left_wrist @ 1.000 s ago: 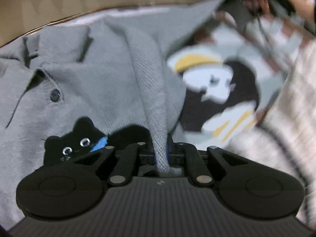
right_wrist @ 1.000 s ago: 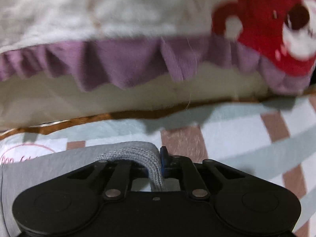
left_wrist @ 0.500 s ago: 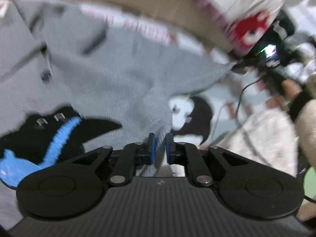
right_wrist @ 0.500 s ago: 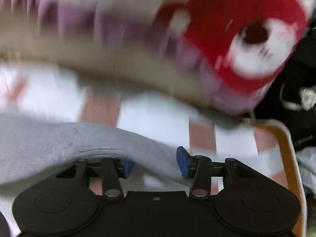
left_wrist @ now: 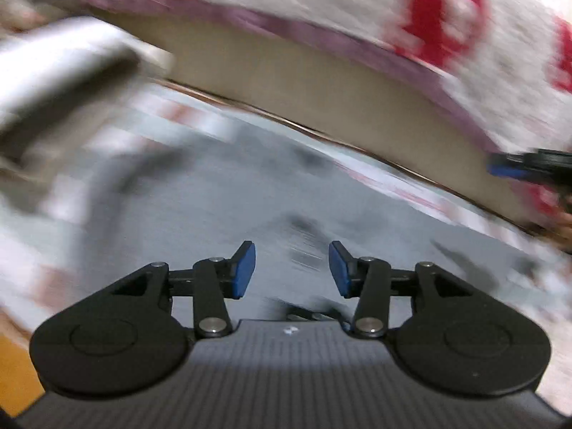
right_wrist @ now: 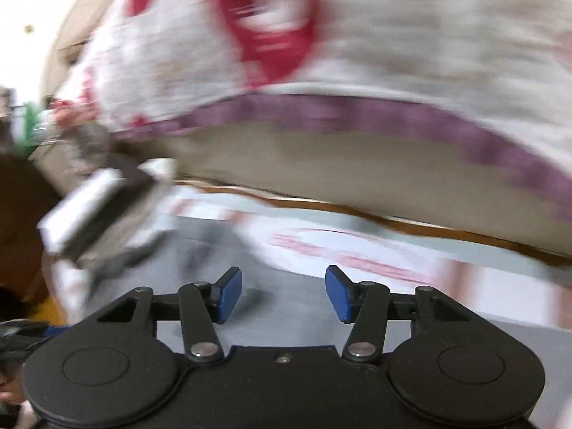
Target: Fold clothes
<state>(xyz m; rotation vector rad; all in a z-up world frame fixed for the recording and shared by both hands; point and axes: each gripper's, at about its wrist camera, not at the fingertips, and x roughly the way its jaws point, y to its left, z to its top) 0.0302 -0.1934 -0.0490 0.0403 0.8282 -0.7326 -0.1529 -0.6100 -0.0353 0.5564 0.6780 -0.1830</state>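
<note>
Your left gripper [left_wrist: 291, 270] is opening, nothing between its blue pads; a second ago it was pinching a fold of the grey top [left_wrist: 357, 214]. Your right gripper [right_wrist: 284, 295] is opening too, its jaws about half wide, its grey edge also let go. Both releases suggest this fold is laid and you are moving on. The top is lying flat just beyond both tools on the striped sheet [right_wrist: 482, 271]. Farther off, a white-and-red blanket [right_wrist: 393, 35] is hanging along the far edge, blurred.
</note>
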